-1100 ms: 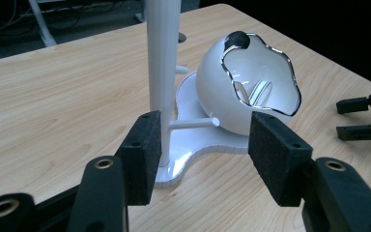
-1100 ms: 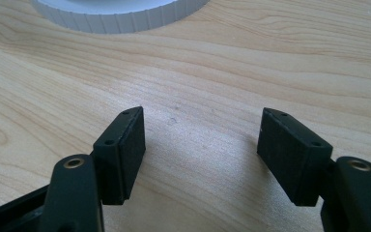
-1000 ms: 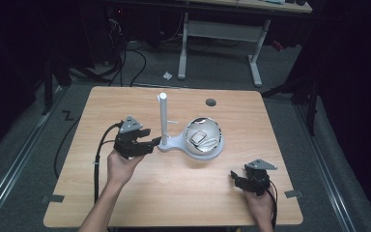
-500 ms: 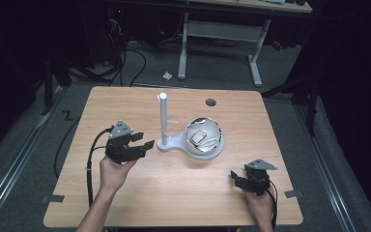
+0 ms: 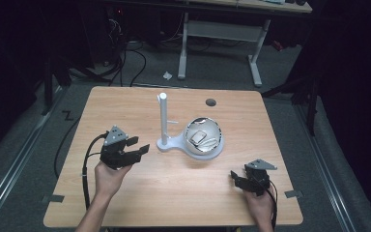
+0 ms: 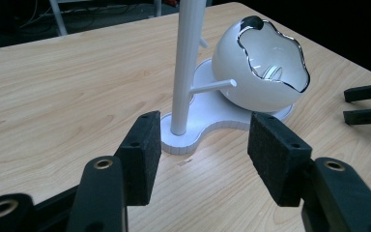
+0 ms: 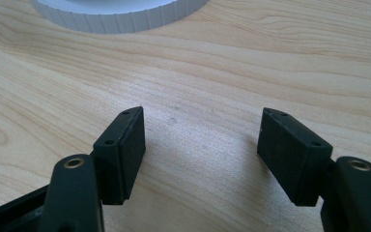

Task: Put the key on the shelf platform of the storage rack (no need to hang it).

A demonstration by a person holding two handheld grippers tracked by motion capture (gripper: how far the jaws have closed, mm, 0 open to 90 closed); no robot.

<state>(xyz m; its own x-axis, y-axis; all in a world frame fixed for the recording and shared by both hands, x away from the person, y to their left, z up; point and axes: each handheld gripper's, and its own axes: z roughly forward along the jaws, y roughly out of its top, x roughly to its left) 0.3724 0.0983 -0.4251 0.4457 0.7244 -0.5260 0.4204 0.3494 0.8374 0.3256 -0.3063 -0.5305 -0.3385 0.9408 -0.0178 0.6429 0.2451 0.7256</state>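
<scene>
A white stand with a tall post (image 5: 163, 118) and a short side peg (image 6: 213, 85) rises from a flat white base (image 5: 173, 144) near the table's middle. A glossy white egg-shaped bowl (image 5: 204, 137) with a wavy silver rim rests on that base to the right of the post; its opening (image 6: 272, 62) faces up and sideways. My left gripper (image 5: 141, 148) hovers just left of the base, open and holding nothing, jaws pointing at the post (image 6: 186, 72). My right gripper (image 5: 234, 178) sits open near the front right of the table, over bare wood (image 7: 200, 130), with the base's ribbed edge (image 7: 121, 14) ahead.
A small dark round hole (image 5: 210, 102) marks the wooden table (image 5: 125, 106) behind the bowl. The right gripper's jaws (image 6: 367, 101) show at the far right of the left gripper view. A desk frame (image 5: 220, 31) and cables lie on the floor beyond.
My left gripper has drawn back to the left and toward the person, away from the stand's base, and stays open. The right gripper has not moved.
</scene>
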